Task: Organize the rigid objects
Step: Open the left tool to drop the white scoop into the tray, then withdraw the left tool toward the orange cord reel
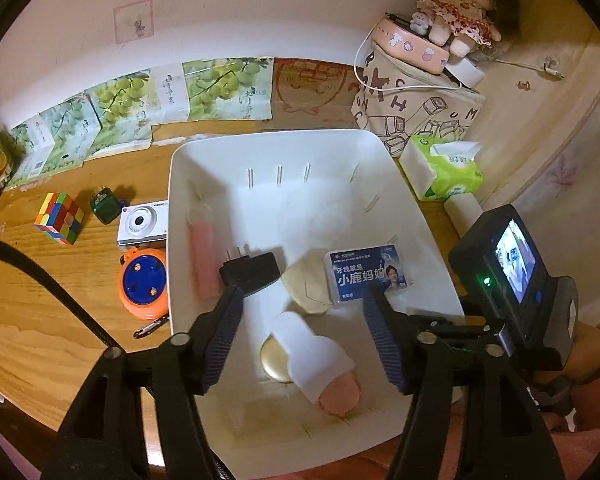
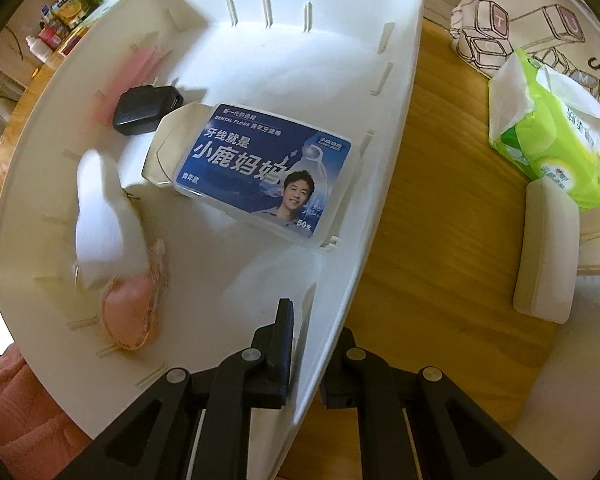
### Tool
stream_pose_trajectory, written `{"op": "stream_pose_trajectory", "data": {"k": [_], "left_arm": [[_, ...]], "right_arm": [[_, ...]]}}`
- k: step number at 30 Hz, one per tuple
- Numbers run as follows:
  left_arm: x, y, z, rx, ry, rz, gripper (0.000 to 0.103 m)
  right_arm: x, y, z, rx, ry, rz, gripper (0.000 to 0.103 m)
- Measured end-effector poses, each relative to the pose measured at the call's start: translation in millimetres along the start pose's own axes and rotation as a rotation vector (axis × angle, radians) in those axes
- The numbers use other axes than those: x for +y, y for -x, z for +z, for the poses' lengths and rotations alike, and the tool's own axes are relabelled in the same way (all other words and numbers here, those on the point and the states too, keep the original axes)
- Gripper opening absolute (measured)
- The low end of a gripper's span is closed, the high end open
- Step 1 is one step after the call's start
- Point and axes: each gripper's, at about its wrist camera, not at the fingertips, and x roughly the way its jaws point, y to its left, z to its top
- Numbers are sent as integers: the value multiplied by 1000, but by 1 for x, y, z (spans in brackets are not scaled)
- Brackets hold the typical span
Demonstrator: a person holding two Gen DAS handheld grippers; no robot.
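A white plastic bin (image 1: 204, 152) (image 2: 384, 184) sits on the wooden table. Inside lie a blue dental floss box (image 1: 366, 274) (image 2: 260, 168), a black plug adapter (image 1: 250, 272) (image 2: 146, 110), a pink tube (image 1: 202, 256), a beige flat piece (image 1: 306, 286), a gold disc (image 1: 274, 362) and a blurred white-and-pink bottle (image 1: 320, 360) (image 2: 108, 232). My left gripper (image 1: 300, 312) is open above the bin, over the bottle. My right gripper (image 2: 306, 344) is shut on the bin's right wall, one finger inside and one outside.
Left of the bin on the table are a Rubik's cube (image 1: 60, 218), a green block (image 1: 106, 206), a white camera (image 1: 142, 226), an orange-and-blue round toy (image 1: 144, 284) and a clip. A green tissue pack (image 1: 446, 170) (image 2: 552, 136), a canvas bag (image 1: 416, 108) and a doll stand to the right.
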Motion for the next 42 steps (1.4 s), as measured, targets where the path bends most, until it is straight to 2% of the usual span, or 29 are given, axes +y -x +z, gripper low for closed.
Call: {"op": "stream_pose_trajectory", "data": {"k": [6, 25, 35, 42], "left_arm": [[14, 7, -4, 0, 2, 10, 75], [103, 32, -8, 42, 19, 55, 75], [140, 34, -6, 58, -40, 75, 75], [152, 23, -7, 105, -165, 43, 75]], "right_arm": [[-20, 4, 3, 6, -48, 1, 9], [-43, 8, 6, -3, -310, -36, 3], [-63, 11, 0, -18, -417, -50, 3], [-65, 13, -6, -20, -453, -54, 4]]}}
